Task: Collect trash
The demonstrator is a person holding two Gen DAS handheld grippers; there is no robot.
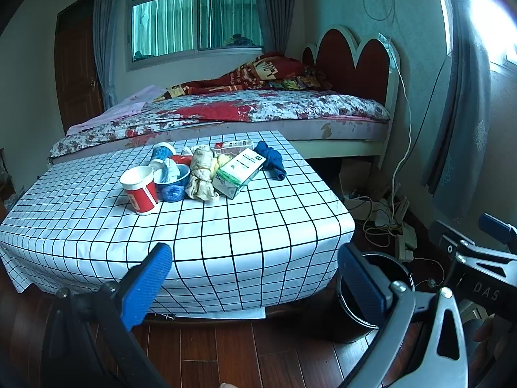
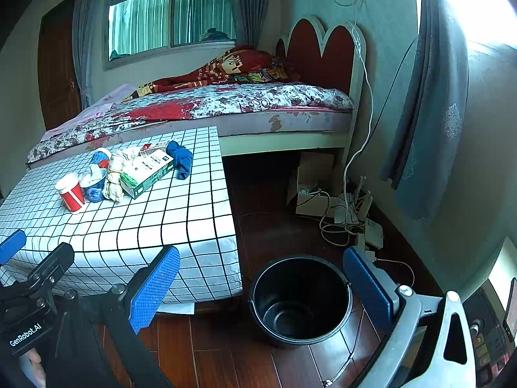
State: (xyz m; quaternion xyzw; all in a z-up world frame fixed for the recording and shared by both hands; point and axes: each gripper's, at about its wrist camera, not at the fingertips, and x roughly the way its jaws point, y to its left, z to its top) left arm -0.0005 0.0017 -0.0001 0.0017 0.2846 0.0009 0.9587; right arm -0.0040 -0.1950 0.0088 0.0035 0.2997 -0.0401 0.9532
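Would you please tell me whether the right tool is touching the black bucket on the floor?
Apart. In the right wrist view, the open right tool hangs in front of the black bucket, whose rim is fully visible between the fingers, uncontacted.

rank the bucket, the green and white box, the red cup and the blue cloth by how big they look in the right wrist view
1. bucket, though it sits nearest the camera
2. green and white box
3. red cup and blue cloth look alike, so unranked

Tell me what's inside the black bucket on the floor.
The black bucket looks empty: the right wrist view shows its bare dark bottom and inner wall. The near inner wall is hidden by the rim. All trash, like the red cup, sits on the table.
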